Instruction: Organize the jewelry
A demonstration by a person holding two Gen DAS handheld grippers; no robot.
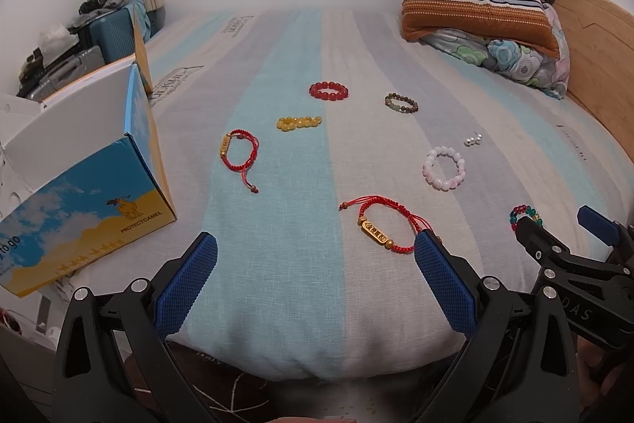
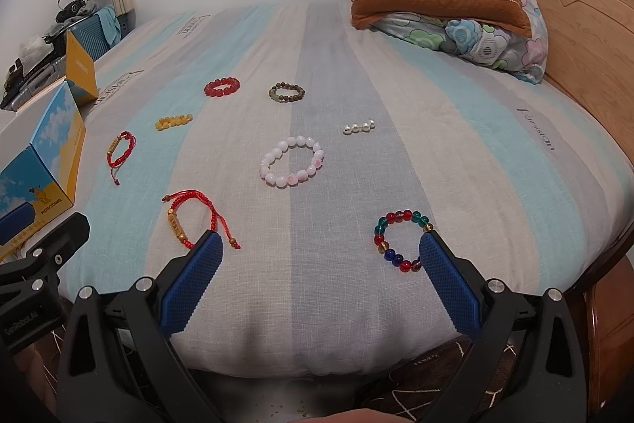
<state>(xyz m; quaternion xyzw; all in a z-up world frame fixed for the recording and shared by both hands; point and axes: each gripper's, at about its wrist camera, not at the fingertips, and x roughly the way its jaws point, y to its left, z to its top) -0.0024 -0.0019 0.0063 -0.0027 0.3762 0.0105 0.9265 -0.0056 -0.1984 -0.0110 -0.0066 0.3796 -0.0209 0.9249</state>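
At the far left an open cardboard box (image 1: 91, 161) with a camel picture stands on the edge of the bed (image 1: 277, 224). What is inside cannot be seen, so I cannot tell if any jewelry is already in it. It is probably the place for collecting, but this is only my guess.

All the jewelry that shows is loose on the striped sheet, so the task seems to be at its beginning. Nearest the box lies a red cord bracelet (image 1: 239, 155) with a gold bar. Beyond it is a short row of yellow beads (image 1: 298, 123), and farther back a ring of red beads (image 1: 329, 90). Close to the front edge lies a second cord bracelet (image 1: 386, 230), also red with a gold bar, its cord ends spread out. To the right come a brown bead bracelet (image 1: 401, 103) at the back, a pink and white bead bracelet (image 2: 292, 161) in the middle, and a few small silver beads (image 2: 358, 126) just beside it. Last, a bracelet of many colours (image 2: 400, 240) lies near the right front.

The left tongs (image 1: 315, 252) are wide and hold nothing; one finger tip is just beside the second cord bracelet. The right tongs (image 2: 319, 248) are also wide and empty, with the right finger tip at the many-coloured beads.
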